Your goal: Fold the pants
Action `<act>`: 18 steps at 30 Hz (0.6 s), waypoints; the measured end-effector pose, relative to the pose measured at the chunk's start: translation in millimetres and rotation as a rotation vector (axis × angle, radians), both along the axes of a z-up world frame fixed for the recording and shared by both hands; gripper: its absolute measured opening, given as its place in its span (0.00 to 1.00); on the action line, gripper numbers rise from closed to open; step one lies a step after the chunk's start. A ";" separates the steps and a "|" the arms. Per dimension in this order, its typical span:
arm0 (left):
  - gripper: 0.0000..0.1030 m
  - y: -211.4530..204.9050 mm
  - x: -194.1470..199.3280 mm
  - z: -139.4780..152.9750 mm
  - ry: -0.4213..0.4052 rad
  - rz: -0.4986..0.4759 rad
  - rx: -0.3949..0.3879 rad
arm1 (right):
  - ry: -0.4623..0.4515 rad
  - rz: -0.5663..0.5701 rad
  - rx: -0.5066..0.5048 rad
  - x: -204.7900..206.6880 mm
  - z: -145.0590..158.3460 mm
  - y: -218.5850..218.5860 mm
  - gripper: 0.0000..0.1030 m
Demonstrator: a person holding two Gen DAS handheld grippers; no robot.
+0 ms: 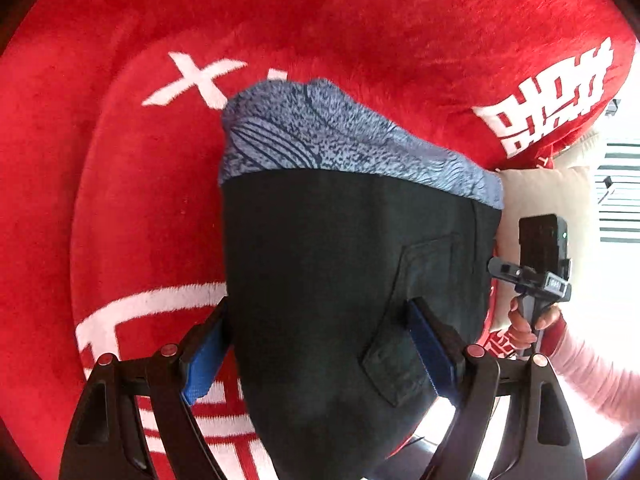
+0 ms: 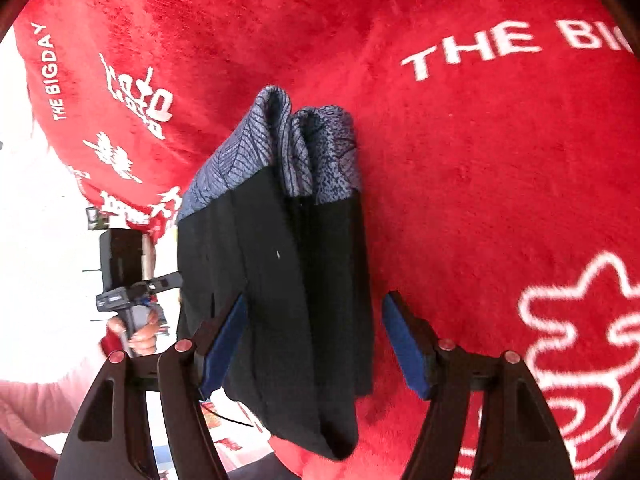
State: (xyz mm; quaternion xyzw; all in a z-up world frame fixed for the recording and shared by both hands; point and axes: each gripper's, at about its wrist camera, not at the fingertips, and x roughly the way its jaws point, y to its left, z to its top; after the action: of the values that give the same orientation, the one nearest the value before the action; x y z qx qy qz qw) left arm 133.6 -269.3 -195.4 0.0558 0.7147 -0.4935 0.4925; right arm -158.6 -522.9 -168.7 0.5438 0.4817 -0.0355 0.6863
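Note:
The pants (image 1: pixel 344 280) are dark, with blue-grey patterned cuffs (image 1: pixel 328 132), folded into a compact bundle on a red plush blanket (image 1: pixel 120 184). My left gripper (image 1: pixel 320 352) is open, its blue pads on either side of the bundle's near end. In the right wrist view the folded pants (image 2: pixel 296 280) lie with the cuffs (image 2: pixel 288 148) pointing away. My right gripper (image 2: pixel 316 344) is open and straddles the bundle; the left pad (image 2: pixel 224 344) touches the cloth, the right pad (image 2: pixel 404 348) stands apart. Each gripper also shows in the other's view: the right one (image 1: pixel 536 276), the left one (image 2: pixel 128 280).
The red blanket with white lettering (image 2: pixel 472 48) covers the whole surface. A red cushion with white characters (image 1: pixel 552 92) and a beige pillow (image 1: pixel 544 200) lie at the right of the left wrist view. Bright floor lies beyond the blanket's edge (image 2: pixel 40 220).

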 end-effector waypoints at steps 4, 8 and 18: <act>0.87 -7.2 -3.3 -4.9 -0.007 0.011 0.010 | -0.028 0.020 0.030 14.0 -7.1 0.8 0.73; 0.80 -6.5 -9.5 6.6 -0.076 0.019 0.004 | 0.008 0.001 0.057 19.7 -9.8 -0.3 0.66; 0.60 4.1 -14.5 46.7 -0.115 0.026 -0.024 | -0.005 -0.076 0.069 19.4 18.2 10.3 0.42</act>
State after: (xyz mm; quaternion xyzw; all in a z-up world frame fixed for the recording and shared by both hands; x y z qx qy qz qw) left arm 119.1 -265.2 -148.7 0.0689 0.6799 -0.4915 0.5399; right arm -139.2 -512.6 -150.6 0.5850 0.4600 -0.0437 0.6666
